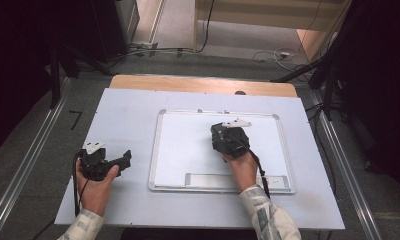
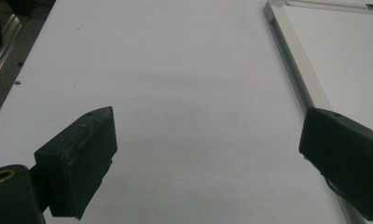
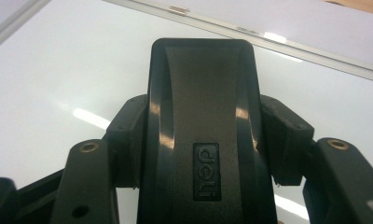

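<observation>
Worktop (image 1: 128,120): it carries the whiteboard (image 1: 188,145), your landmark here; the board lies flat right of the middle.
Whiteboard surface: it looks clean in all three views, with no marks that I can make out.
Right claw (image 1: 227,131): you hold it over the board's middle, clamped on the eraser (image 3: 201,126), one jaw pressing each long side.
Left claw (image 1: 124,157): its jaws stand wide apart with nothing between them; it rests on the worktop just left of the board's frame (image 2: 296,70).
Eraser: a black block gripped in your right claw, lying low over the board, seemingly on or just above it; I cannot tell whether it touches.
Step in hand: by my reading you are wiping the board with the eraser.
Next move: press the eraser flat and sweep it evenly; steady the frame with your left claw if the board slides.
Writing: "deli" moulded on the eraser's back; the small labels on the frame's far edge are too blurred to read.
</observation>
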Demonstrator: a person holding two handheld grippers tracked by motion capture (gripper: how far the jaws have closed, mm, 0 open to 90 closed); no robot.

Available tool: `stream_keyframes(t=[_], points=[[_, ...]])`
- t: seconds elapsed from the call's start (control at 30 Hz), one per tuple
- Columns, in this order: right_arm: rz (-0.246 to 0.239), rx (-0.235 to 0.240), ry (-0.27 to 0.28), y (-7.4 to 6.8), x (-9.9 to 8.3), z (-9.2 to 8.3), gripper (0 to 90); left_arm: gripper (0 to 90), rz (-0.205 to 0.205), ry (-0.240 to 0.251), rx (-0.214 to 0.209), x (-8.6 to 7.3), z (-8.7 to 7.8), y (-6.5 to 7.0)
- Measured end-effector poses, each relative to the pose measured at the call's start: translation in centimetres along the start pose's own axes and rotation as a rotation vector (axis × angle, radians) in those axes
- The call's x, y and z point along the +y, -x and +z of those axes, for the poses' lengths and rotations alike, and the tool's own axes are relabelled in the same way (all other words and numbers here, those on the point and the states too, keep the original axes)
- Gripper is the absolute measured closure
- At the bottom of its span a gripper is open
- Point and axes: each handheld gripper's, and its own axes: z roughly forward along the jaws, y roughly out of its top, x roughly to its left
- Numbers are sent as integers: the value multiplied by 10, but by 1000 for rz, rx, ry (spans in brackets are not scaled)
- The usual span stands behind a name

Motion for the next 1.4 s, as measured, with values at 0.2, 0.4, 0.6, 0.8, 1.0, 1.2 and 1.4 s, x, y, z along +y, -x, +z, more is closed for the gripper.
stream_keyframes(t=[0.2,0.4,0.6,0.8,1.0,1.2,1.4], points=[[26,-45,-2,22,-3,-2,380,47,1,2,0,0,0,0],[63,-89,-11,45,-5,-2,380,47,-1,0,0,0,1,0],[91,-124,-26,63,-7,1,380,47,-1,-1,2,0,1,0],[120,-159,-35,79,-9,3,380,47,-1,0,0,0,1,0],[153,-181,-41,91,-11,4,380,47,1,0,1,0,1,0],[170,-200,-41,101,-13,3,380,46,1,-1,1,0,1,0],[177,-208,-45,105,-13,3,380,47,2,-2,1,0,1,0]])
